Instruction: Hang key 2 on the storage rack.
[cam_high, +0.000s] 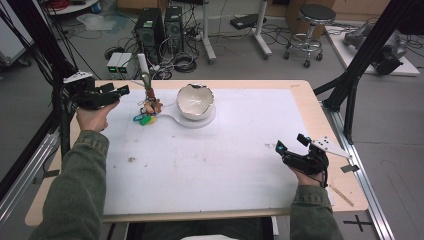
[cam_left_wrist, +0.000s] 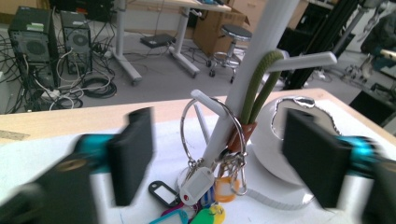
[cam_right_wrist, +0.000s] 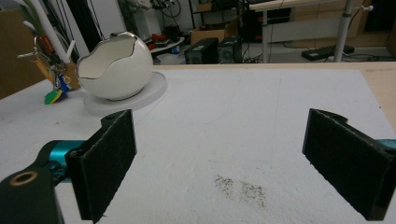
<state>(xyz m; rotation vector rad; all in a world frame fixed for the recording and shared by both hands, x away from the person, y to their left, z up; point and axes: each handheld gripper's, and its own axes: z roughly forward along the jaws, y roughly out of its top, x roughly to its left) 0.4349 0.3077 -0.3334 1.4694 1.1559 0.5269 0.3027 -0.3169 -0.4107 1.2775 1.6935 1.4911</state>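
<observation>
At the far left of the desk (cam_high: 280, 165), the left gripper (cam_high: 121, 90) was held level, and its jaws stood open with nothing between the pads; they pointed at the white key stand (cam_left_wrist: 254, 70), just short of it. On this stand hung the bunch of keys (cam_left_wrist: 205, 186) — a metal ring (cam_left_wrist: 187, 126) sat over a short white peg (cam_left_wrist: 205, 99), and a green cord loop (cam_left_wrist: 259, 81) with a brown leather end hung from a higher arm. The coloured tags lay on the desk at the foot of the stand, touching it. The ring seemed to sit near the tip of the peg, so a small knock from a jaw could push it off and the whole bunch would fall. The stand looked thin and light; if the left gripper pulled sideways, or closed again by mistake around the pole, it might tip the stand toward the white egg-shaped bowl (cam_high: 196, 101) just beside it. This bowl had a broken-looking, thin rim and it stood on a round white base (cam_high: 210, 121), so a hit from the falling stand could probably chip it or slide it. Farther right, the right gripper (cam_high: 291, 144) rested near the right edge of the desk, well apart from everything — its jaws were wide open and empty, and I judged little danger there unless its trailing cable dragged over the surface.
</observation>
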